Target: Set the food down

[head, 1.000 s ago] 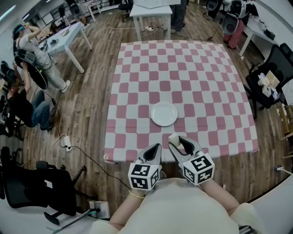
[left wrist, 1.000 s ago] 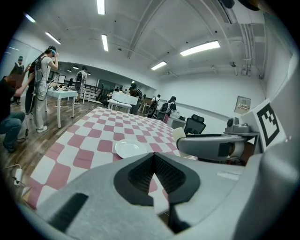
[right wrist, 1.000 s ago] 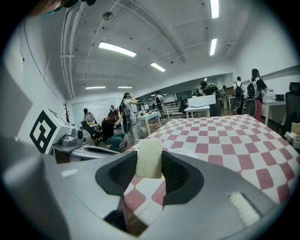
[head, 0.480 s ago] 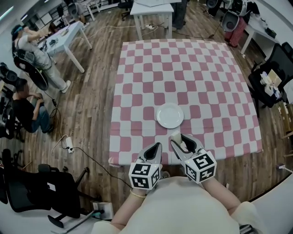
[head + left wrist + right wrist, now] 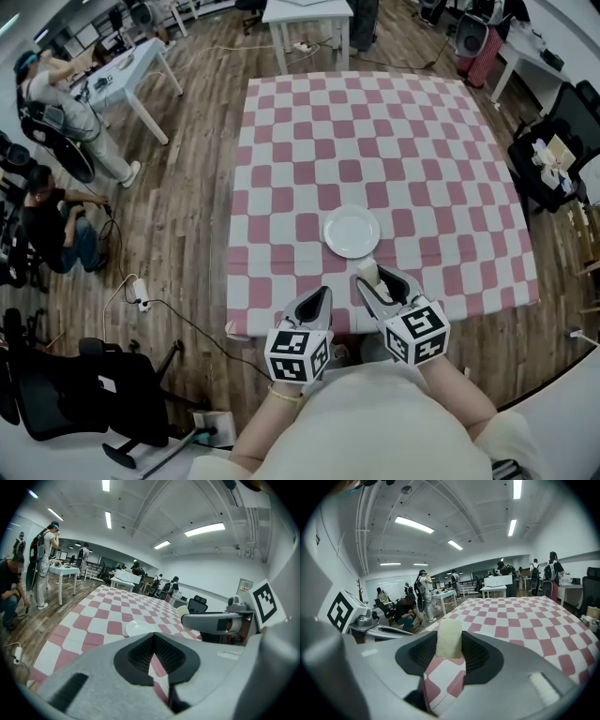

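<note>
Over the near edge of the tabletop point(image 5: 375, 131), you are holding two sets of tongs side by side, one in each hand. The left tongs point(image 5: 322, 295) are sitting with their jaws pressed together at the tips and nothing between them; through the narrow slit behind the tips only the red-and-white checked cloth point(image 5: 93, 616) is showing. The right tongs point(image 5: 375, 279) are pinching the one piece of food point(image 5: 449, 638), a pale cream block. It is standing upright between the two dark ribbed pads, with its top rising above them.

One white plate point(image 5: 352, 232) is lying on the cloth, and it is lying bare. It is sitting just beyond the tips of the right tongs, toward the middle of the tabletop's near half. The food is hanging near the plate's closest rim, not over it, and you are keeping it clear of the plate. Whether the block is touching the cloth below is not showing in any view. The left tongs are pointing toward the same plate from a little farther back and to its left, well apart from the food.

Off your left side, two people are showing on the wooden floor point(image 5: 187, 216) in the head view, one standing and one crouching.
</note>
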Tool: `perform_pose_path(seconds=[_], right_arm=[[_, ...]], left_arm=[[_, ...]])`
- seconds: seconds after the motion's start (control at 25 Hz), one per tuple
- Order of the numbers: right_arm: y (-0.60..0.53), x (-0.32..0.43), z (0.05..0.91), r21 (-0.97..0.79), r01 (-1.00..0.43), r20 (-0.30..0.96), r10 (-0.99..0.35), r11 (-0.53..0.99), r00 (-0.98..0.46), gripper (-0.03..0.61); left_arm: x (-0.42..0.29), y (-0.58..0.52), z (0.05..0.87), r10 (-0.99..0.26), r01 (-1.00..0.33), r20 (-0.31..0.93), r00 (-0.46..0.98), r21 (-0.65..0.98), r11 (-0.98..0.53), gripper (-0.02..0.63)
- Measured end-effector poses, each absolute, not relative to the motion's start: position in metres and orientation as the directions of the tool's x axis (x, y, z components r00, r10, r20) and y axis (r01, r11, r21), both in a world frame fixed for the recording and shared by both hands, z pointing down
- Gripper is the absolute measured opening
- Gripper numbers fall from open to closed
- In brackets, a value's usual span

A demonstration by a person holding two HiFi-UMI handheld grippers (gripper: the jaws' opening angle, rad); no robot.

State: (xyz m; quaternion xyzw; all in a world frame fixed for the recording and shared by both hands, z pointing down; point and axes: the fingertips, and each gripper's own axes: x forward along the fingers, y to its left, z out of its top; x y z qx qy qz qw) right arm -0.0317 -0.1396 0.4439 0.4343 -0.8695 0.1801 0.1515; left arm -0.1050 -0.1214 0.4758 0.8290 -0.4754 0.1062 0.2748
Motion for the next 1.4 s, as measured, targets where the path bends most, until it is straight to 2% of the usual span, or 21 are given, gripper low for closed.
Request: perform_pose_path(seconds=[0.6,1.4], right_arm=[[-0.186,-0.029,0.45,-0.146,-0.767,0.445,-0.651,0.625,-0.615,0.17],[-0.243,-0.025,0.487,-0.133,-0.752,0.522,-0.6,0.645,-0.607,0.17]], left_arm=[[-0.109,-0.154,0.478,-0.782,-0.878,0.428,0.454,0.366,-0.309,0.0],[-0.103,-0.194,0.512,-0.753,-0.888,0.495,0.434,0.376,-0.265,0.0]])
